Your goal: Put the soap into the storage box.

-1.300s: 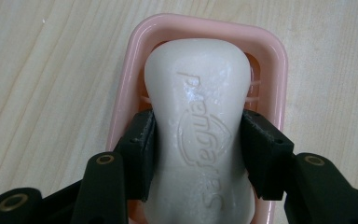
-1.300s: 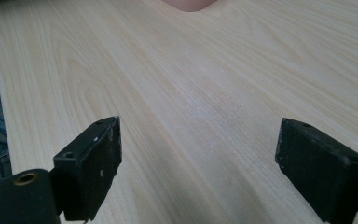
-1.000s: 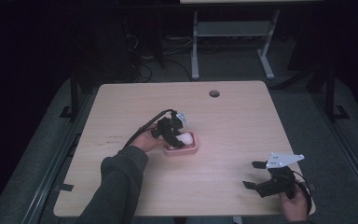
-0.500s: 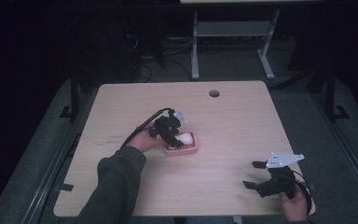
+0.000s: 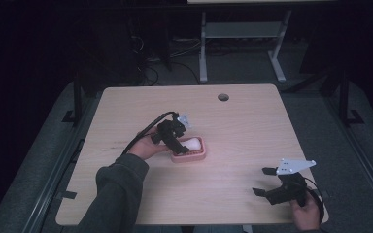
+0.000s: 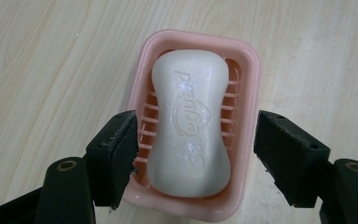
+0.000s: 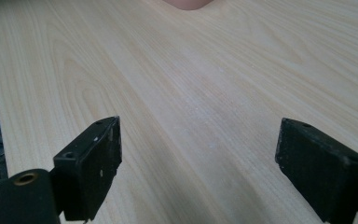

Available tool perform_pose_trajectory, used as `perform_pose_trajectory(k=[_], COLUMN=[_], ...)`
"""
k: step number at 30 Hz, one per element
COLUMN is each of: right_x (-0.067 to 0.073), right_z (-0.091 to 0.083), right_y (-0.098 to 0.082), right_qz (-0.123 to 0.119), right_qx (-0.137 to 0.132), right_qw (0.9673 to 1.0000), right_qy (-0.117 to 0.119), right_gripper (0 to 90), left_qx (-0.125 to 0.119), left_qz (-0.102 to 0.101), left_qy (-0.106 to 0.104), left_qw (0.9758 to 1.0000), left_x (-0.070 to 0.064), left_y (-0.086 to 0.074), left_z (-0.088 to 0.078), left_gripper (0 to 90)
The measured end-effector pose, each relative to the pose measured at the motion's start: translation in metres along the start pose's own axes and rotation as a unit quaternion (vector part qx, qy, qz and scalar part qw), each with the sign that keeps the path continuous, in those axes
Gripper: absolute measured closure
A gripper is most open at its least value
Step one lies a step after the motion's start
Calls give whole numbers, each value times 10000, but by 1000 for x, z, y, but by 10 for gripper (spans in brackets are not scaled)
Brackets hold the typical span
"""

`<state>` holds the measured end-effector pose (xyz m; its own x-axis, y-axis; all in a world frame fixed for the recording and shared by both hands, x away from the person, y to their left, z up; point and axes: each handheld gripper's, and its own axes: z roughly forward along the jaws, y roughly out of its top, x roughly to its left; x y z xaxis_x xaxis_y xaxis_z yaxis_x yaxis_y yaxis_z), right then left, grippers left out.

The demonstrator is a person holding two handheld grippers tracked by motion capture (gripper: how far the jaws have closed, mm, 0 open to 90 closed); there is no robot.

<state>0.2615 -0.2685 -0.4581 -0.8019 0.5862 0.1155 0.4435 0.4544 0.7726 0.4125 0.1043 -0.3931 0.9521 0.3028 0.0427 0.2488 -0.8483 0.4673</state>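
Left tongs have just opened wide off soap in dish; lift straight up; right tongs wide, empty.

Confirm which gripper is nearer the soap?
Left. The left gripper hangs right over the soap in the pink dish, jaws just opened, straddling bar and dish without pressing. The right gripper sits open near the table's front right corner, well clear.
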Motion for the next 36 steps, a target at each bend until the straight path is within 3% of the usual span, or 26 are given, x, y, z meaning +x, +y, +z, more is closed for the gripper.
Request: perform_pose_trajectory(k=[8, 13, 20, 27, 36], right_x=[-1, -1, -1, -1, -2], right_z=[0, 0, 0, 1, 2], right_y=[0, 0, 0, 1, 1], right_qz=[5, 41, 64, 50, 55], right_qx=[10, 11, 22, 26, 44], right_qw=[10000, 10000, 9999, 10000, 9999], right_qy=[-28, -55, -77, -76, -95], right_gripper=[142, 142, 142, 141, 141], left_qx=[-107, -92, -87, -70, -130], left_qz=[-104, -223, -271, -164, -253], left_qy=[100, 45, 73, 109, 76], left_qw=[9998, 9997, 9996, 9998, 9996], left_x=[-4, -4, -6, -13, -18], left_y=[-13, -22, -30, -31, -43], left_z=[-10, -14, -17, -23, -26], left_gripper=[298, 297, 290, 284, 282])
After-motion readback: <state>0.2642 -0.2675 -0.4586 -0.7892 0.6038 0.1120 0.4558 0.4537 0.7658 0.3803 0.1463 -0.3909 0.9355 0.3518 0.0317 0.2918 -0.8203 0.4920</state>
